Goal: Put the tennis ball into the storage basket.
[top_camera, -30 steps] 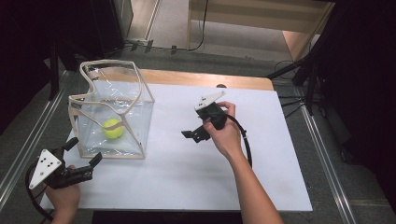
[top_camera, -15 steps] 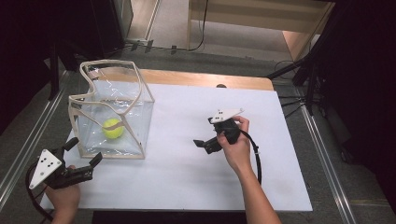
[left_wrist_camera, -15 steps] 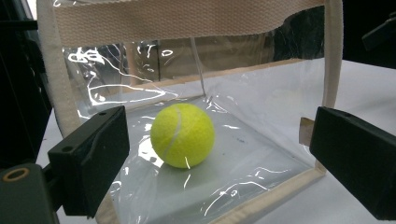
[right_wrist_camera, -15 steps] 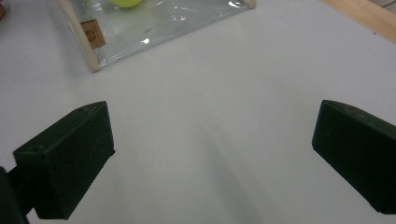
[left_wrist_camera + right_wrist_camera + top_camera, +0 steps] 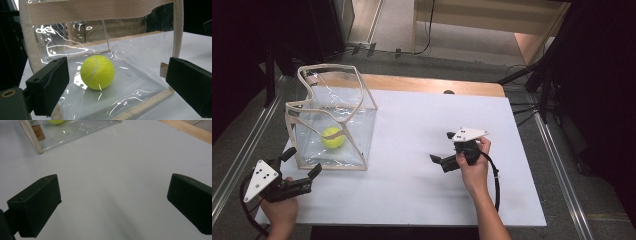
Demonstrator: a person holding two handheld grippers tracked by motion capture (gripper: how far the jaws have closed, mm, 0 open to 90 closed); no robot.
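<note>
A clear plastic bag (image 5: 357, 117) with beige webbing trim stands open-topped at the table's left. A yellow-green tennis ball (image 5: 332, 137) lies on its bottom. My left gripper (image 5: 304, 161) is held near the front left corner, open, its jaws pointing at the bag's near side without touching it. Through the clear wall the left gripper view shows the ball (image 5: 97, 72) between my open jaws (image 5: 117, 81), under the trim band (image 5: 87, 10). My right gripper (image 5: 441, 146) hovers open over the bare table right of centre, pointing left. Its own view has the bag's corner (image 5: 75, 130) far off.
A white sheet (image 5: 412, 190) covers the table; a strip of bare wood (image 5: 432, 85) runs along its far edge. Metal rails flank both sides, and dark stands and cables (image 5: 532, 95) crowd the far right corner.
The right gripper has drawn back from the middle of the table toward the near right. The left gripper, bag and ball have stayed put.
</note>
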